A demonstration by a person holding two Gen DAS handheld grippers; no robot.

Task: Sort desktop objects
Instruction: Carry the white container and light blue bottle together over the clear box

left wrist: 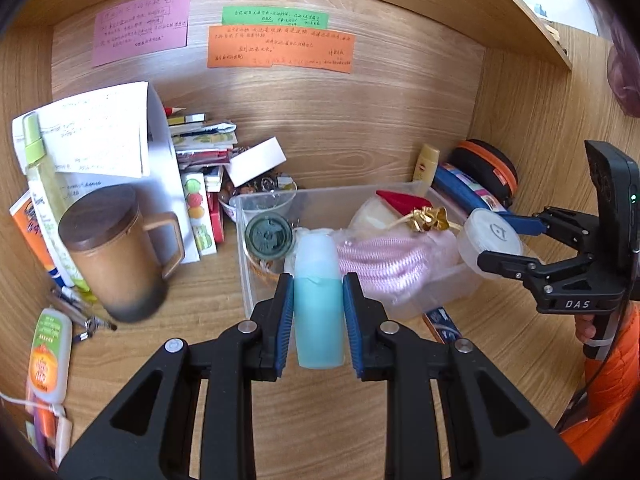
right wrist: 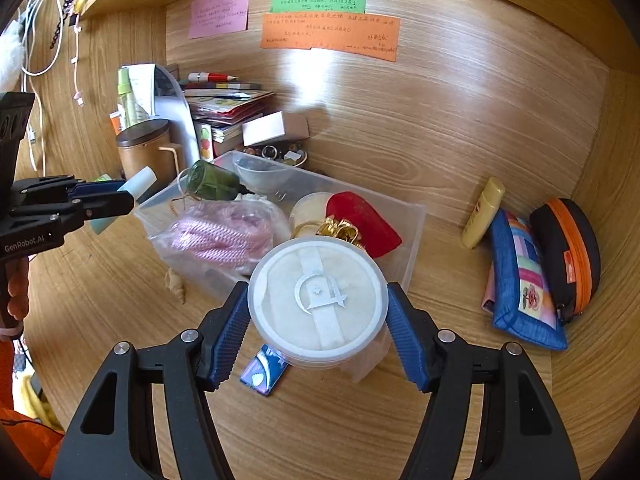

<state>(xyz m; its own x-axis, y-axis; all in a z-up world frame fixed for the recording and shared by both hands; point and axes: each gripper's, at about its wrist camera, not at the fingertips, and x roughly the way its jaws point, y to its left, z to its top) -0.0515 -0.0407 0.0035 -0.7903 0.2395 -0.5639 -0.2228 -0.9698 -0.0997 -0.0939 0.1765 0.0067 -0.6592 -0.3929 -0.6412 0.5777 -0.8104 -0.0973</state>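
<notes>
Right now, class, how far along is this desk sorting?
Done: the clear bin already holds a pink bundle and a green jar. In hand: left tongs grip a blue bottle; right tongs grip a round puff box. Left: yellow tube and pouches beside the bin.

desk (right wrist: 400,128): wood grain, slight sheen
bin (right wrist: 414,232): clear plastic
powder jar (right wrist: 318,304): frosted plastic
pads (left wrist: 285,312): ribbed blue rubber

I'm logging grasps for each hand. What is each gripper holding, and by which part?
Left gripper clamps the blue bottle across its body's sides. Right gripper holds the round powder-puff case across its rim.
</notes>
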